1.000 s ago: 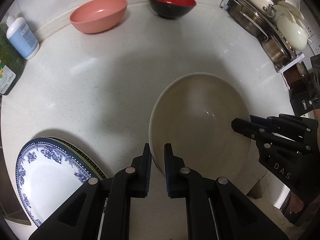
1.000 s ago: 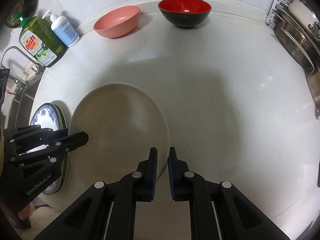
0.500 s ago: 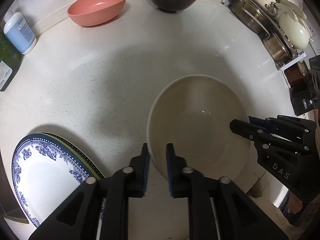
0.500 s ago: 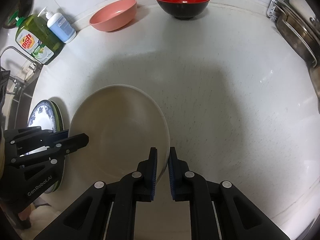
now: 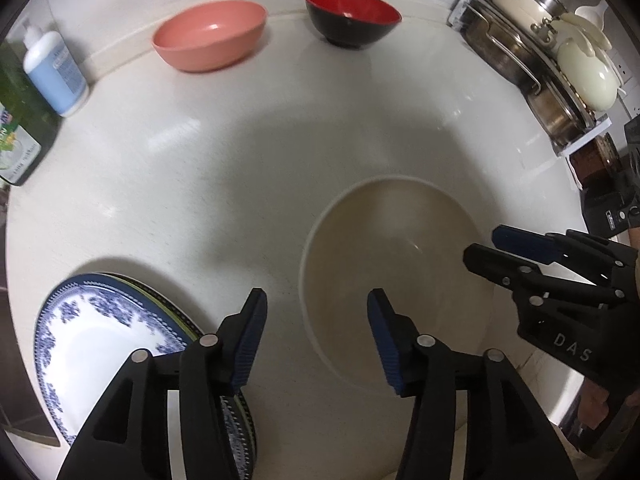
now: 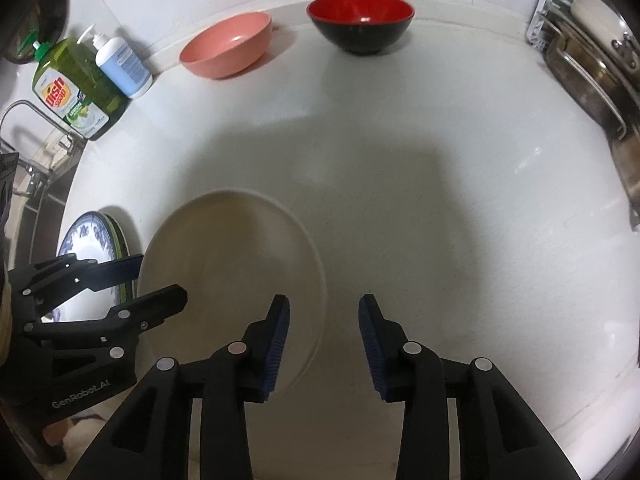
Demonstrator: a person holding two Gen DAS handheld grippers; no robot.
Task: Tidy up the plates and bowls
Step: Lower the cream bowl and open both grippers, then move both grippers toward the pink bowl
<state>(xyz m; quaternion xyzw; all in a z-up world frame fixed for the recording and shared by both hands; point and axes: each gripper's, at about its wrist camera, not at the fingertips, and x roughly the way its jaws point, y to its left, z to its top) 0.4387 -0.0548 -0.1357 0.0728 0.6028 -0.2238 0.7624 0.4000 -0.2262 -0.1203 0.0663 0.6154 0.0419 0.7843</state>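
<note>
left tool [image 5: 316, 336] opening, straddles cream bowl [image 5: 396, 256] rim | right tool [image 6: 323, 340] opening, likewise

- white speckled counter [image 6: 440, 184], raised lip along back wall
- cream bowl [image 5: 392, 264] near front edge, upright
- blue/white plate [image 5: 92, 344] on a plate stack, front left, just beside cream bowl
- pink bowl [image 6: 228, 46] & red/black bowl [image 6: 360, 24] at back, apart
- green dish soap [image 6: 72, 88] + white pump btl [image 6: 120, 64], back left, touching
- pot rack [image 5: 532, 60] far right

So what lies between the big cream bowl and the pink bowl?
Only bare white countertop, seen in both wrist views, between cream bowl and pink bowl.
</note>
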